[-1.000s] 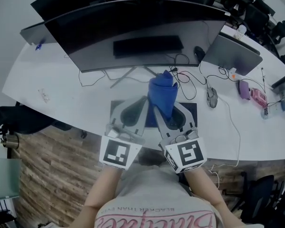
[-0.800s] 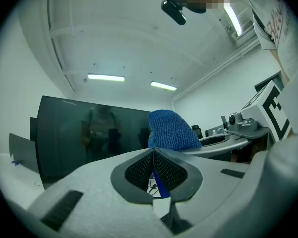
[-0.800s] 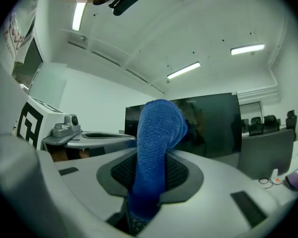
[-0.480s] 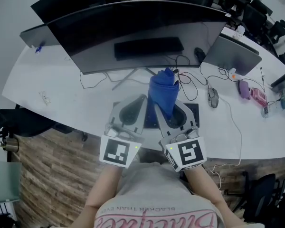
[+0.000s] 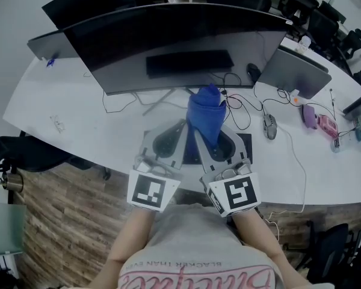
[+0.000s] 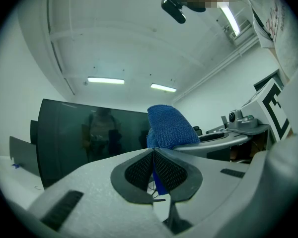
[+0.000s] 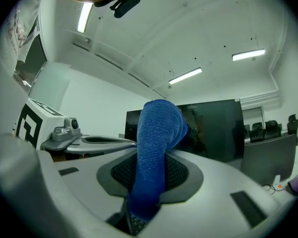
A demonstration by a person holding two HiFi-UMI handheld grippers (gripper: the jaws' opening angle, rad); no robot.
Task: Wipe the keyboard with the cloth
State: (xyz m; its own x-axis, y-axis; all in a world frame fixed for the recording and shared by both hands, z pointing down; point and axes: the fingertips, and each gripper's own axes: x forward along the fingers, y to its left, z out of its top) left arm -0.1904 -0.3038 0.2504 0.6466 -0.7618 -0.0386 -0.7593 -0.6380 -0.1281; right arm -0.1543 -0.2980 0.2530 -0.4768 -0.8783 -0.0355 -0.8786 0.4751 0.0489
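Both grippers are raised side by side over the white desk (image 5: 78, 110), pointing at the monitor. My right gripper (image 5: 213, 140) (image 7: 150, 167) is shut on a blue cloth (image 5: 206, 113) (image 7: 156, 133), which stands up out of its jaws in a folded hump. My left gripper (image 5: 170, 132) (image 6: 153, 152) is shut, its pads meeting with nothing between them; the cloth (image 6: 169, 125) shows just behind it. The dark keyboard (image 5: 244, 141) lies on the desk beneath the grippers and is mostly hidden by them.
A wide curved monitor (image 5: 180, 35) stands behind the grippers, cables (image 5: 234, 98) trailing below it. To the right are a mouse (image 5: 269, 124), a closed laptop (image 5: 295, 70) and small pink items (image 5: 328, 124). The desk's front edge lies just under my hands.
The grippers and the cloth keep the same pose. Only the head view has drifted slightly.
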